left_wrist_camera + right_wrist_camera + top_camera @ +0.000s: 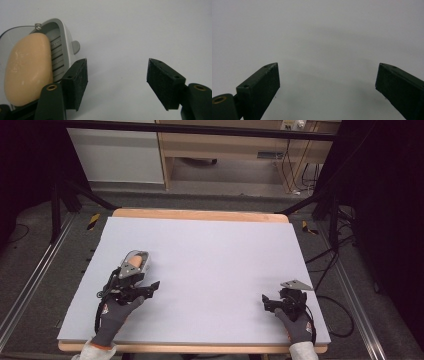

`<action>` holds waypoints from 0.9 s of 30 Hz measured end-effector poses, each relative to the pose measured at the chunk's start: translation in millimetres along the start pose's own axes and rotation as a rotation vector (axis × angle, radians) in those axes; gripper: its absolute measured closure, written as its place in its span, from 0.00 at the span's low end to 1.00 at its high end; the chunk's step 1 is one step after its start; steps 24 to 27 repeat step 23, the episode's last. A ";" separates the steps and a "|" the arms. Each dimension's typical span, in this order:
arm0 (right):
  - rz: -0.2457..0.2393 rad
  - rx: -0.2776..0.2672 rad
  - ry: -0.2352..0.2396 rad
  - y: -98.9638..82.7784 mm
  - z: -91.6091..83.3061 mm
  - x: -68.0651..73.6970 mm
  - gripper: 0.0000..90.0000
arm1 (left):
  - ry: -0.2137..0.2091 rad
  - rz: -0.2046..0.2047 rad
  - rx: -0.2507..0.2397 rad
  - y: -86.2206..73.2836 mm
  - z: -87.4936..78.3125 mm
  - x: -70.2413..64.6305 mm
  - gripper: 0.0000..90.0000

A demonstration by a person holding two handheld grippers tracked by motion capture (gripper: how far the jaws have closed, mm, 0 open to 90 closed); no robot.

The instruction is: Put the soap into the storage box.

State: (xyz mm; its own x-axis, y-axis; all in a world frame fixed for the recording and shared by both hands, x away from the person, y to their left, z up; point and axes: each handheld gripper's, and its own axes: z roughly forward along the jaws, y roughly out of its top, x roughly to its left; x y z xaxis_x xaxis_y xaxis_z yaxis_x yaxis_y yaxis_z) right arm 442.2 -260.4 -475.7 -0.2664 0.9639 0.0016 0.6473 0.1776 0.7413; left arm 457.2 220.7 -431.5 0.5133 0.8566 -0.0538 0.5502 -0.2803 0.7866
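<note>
Right now we judge the main risk to be a knock: the left gripper [117, 85] sits just beside the grey soap dish [65, 47], and one of its pads [76, 83] is at the dish's side wall, near enough that we cannot tell whether it touches. If we push forward or swing toward the dish without lining up first, that pad could shove the dish across the table [210, 250] or tip it, and the peach soap bar [26, 72] lying inside could slide out. A pinch on the thin rim looks likely to slip too, since the bar looks smooth and rounded. In the high view the soap dish [141, 261] lies near the table's left edge, a bit toward the near side, with the soap bar [133, 263] in it and the left gripper [145, 287] just on the near side of it. Left jaws stand wide apart and hold nothing; bare table between them. Right gripper [267, 300] rests toward the near right corner, well apart from the dish; in its own view the right gripper [328, 85] is also spread wide, empty, nothing but table surface ahead.
</note>
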 end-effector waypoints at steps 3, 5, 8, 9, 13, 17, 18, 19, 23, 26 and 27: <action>0.016 -0.003 -0.001 -0.9 -0.8 -1.5 0.06 | -0.003 0.015 0.009 -6.5 -2.5 -3.4 0.36; 0.017 -0.003 -0.001 -1.3 -0.9 -2.4 0.06 | -0.004 0.022 0.018 -10.1 -3.9 -3.4 0.36; 0.016 -0.001 -0.001 -1.8 -0.8 -3.8 0.06 | 0.002 0.024 0.034 -19.1 -6.5 -2.0 0.36; 0.018 -0.001 -0.002 -1.9 -0.6 -4.2 0.06 | 0.006 0.021 0.035 -22.6 -7.3 -1.6 0.36; 0.021 0.003 -0.006 -2.8 -0.5 -6.4 0.06 | 0.015 0.020 0.059 -34.4 -11.8 2.3 0.36; 0.029 0.006 -0.014 -3.5 -0.8 -8.6 0.06 | 0.020 0.011 0.074 -43.1 -15.0 6.1 0.35; 0.029 0.006 -0.015 -3.6 -0.8 -9.0 0.06 | 0.024 0.006 0.075 -45.0 -15.4 7.3 0.35; 0.031 0.008 -0.016 -3.9 -1.1 -9.7 0.06 | 0.029 0.000 0.077 -46.9 -16.0 8.9 0.35; 0.036 0.009 -0.018 -4.4 -1.1 -11.6 0.06 | 0.045 -0.020 0.078 -53.1 -20.1 15.9 0.35; 0.036 0.009 -0.018 -4.4 -1.1 -11.6 0.06 | 0.045 -0.020 0.078 -53.1 -20.1 15.9 0.35; 0.036 0.009 -0.018 -4.4 -1.1 -11.6 0.06 | 0.045 -0.020 0.078 -53.1 -20.1 15.9 0.35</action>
